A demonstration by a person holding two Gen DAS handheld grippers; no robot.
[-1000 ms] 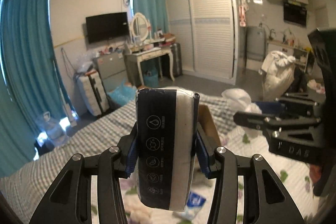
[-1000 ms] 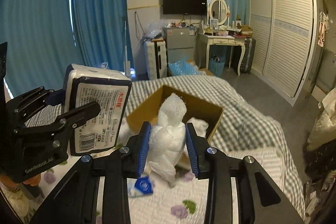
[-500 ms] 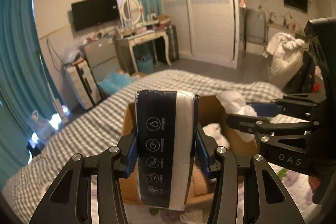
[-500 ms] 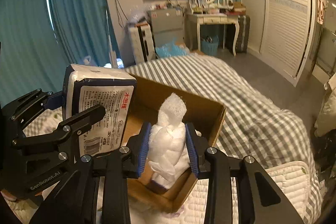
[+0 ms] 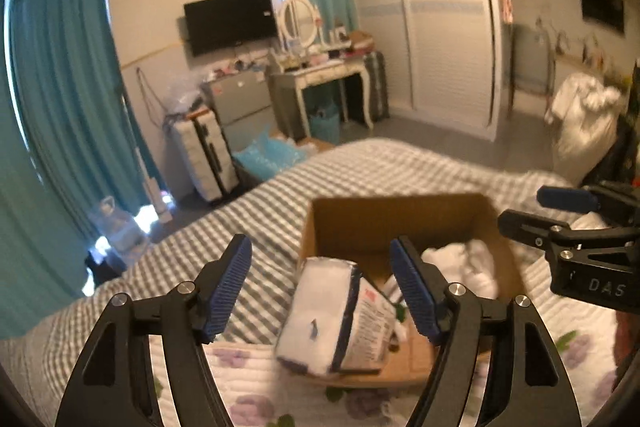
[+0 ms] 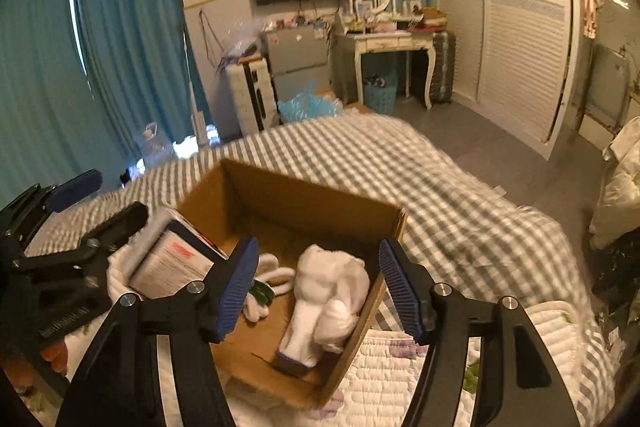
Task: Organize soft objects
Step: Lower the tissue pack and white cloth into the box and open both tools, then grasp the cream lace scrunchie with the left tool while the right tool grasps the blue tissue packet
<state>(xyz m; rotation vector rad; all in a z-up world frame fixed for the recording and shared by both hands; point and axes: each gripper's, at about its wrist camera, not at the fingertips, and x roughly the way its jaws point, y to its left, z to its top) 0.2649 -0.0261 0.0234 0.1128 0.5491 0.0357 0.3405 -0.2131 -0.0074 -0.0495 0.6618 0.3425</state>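
Both claws, left (image 5: 320,291) and right (image 6: 318,287), gape empty; the tissue pack (image 5: 340,319) leans tilted on the cardboard box (image 5: 400,215) rim, its long axis pointing into the box.

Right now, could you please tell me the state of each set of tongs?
Left tongs: open, holding nothing; the tissue pack lies below them.
Right tongs: open, holding nothing; the white cloth bundle lies in the cardboard box.
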